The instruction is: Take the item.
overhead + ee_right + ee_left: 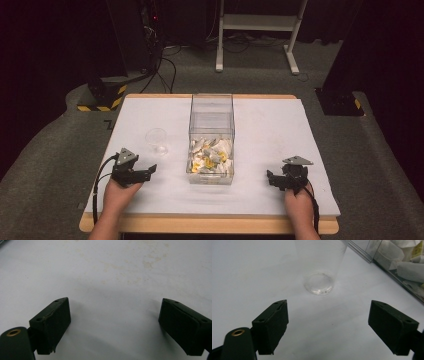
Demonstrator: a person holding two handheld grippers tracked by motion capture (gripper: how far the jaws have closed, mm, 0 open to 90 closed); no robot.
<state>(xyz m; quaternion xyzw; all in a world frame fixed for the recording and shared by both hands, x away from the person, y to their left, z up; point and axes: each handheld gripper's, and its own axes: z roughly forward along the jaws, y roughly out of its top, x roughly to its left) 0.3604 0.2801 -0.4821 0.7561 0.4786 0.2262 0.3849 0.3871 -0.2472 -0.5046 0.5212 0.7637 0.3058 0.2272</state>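
Left tool (328, 326) spread wide, empty, aimed at clear cup (319, 267) standing upright just ahead on white desk (270, 125), beside clear box (211, 140) of packets; right tool (113, 327) spread, empty, low over bare desk.

Right gripper (113, 327): two black jaws rise from the bottom edge, spread wide apart, nothing between them.
Left-hand jaw: blocky pad with two small screw holes on its upper face; a brass-ringed hole on the rounded arm part at the bottom left corner.
Right-hand jaw: same blocky shape, two holes on top, cut off by the frame's lower right edge.
Table cover (107, 272): white, flat, bare between the jaws.
Stains (147, 263): faint yellowish-brown blotches, scattered across the upper middle and upper right.
Shadows: soft, beside each jaw on the cover.
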